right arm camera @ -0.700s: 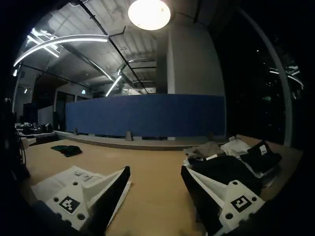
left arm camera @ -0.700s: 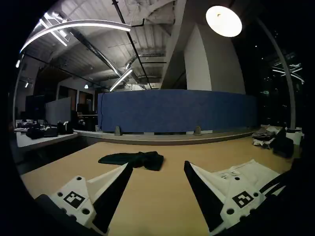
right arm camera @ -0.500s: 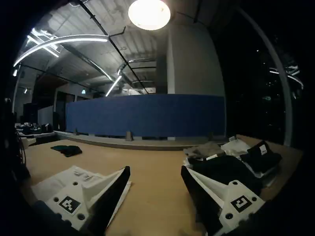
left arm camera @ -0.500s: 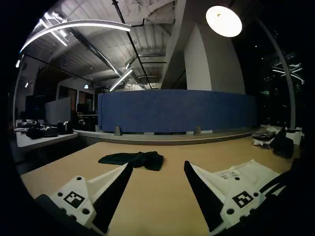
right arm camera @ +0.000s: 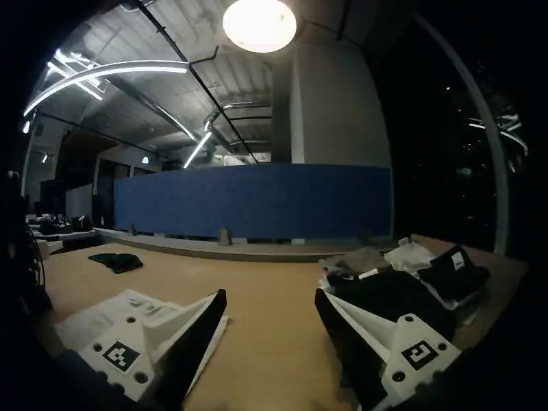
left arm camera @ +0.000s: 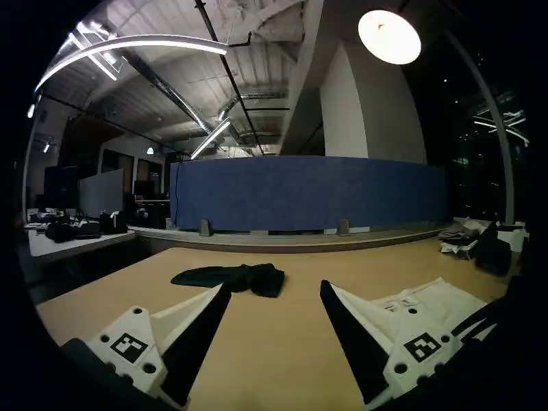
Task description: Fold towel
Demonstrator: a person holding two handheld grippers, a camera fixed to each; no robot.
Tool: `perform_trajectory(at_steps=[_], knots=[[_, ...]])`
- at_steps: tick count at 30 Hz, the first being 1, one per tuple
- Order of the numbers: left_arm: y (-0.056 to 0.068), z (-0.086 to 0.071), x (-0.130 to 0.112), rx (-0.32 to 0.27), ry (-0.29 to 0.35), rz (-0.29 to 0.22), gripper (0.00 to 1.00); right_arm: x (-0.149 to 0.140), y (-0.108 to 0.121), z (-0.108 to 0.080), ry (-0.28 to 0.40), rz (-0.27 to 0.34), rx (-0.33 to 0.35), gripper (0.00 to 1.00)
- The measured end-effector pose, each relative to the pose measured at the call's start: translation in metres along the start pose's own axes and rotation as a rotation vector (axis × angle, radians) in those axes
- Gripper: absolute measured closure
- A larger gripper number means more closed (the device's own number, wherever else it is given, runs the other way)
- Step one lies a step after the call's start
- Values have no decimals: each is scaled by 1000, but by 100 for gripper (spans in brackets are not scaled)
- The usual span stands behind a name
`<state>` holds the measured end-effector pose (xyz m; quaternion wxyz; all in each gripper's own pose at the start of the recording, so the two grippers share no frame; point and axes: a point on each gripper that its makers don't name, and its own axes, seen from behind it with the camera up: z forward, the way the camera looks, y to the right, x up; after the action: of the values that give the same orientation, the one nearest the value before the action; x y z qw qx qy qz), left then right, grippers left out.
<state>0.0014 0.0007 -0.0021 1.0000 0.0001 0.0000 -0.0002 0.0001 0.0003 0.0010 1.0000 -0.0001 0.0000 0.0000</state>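
white towel [left arm camera: 428, 301] flat on table [left arm camera: 274, 363] near front edge, between the two grippers; one corner points toward far edge. long axis cannot tell: near part hidden behind left gripper's right finger, and in right gripper view [right arm camera: 113, 308] behind that gripper's left finger. small tags on it, unreadable. left gripper [left arm camera: 272, 286] low over table, fingers spread, nothing between. right gripper [right arm camera: 269, 293] likewise. crumpled dark cloth [left arm camera: 233, 277] mid-table, left side. pile of folded cloths [right arm camera: 411, 274] at right edge. blue partition [left arm camera: 301, 192] along far edge.

White wedge-shaped plastic left gripper [left arm camera: 272, 286], black inner faces, a square black-and-white marker [left arm camera: 130, 346] and screw holes [left arm camera: 138, 310] on each finger; right gripper [right arm camera: 268, 293] looks identical.
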Motion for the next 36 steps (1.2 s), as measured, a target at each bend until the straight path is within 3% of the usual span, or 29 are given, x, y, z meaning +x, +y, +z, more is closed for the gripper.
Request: perform_trajectory(at_steps=[8, 18, 21, 26, 30, 36], knots=[[1, -1, 0, 1, -1, 1, 3, 1, 1, 0, 0, 0, -7, 0], [-5, 1, -1, 21, -3, 8, 3, 1, 22, -4, -11, -2, -100, 0], [-2, -2, 11, 17, 6, 19, 3, 14, 25, -8, -6, -7, -120, 0], [-5, -6, 45, 13, 20, -4, 3, 46, 24, -15, 16, -32, -123, 0], [-5, -8, 78, 2, 23, -21, 3, 73, 22, -20, 11, -48, -131, 0], [-5, -14, 132, -13, 26, -2, 3, 126, 22, -28, 11, -35, -139, 0]])
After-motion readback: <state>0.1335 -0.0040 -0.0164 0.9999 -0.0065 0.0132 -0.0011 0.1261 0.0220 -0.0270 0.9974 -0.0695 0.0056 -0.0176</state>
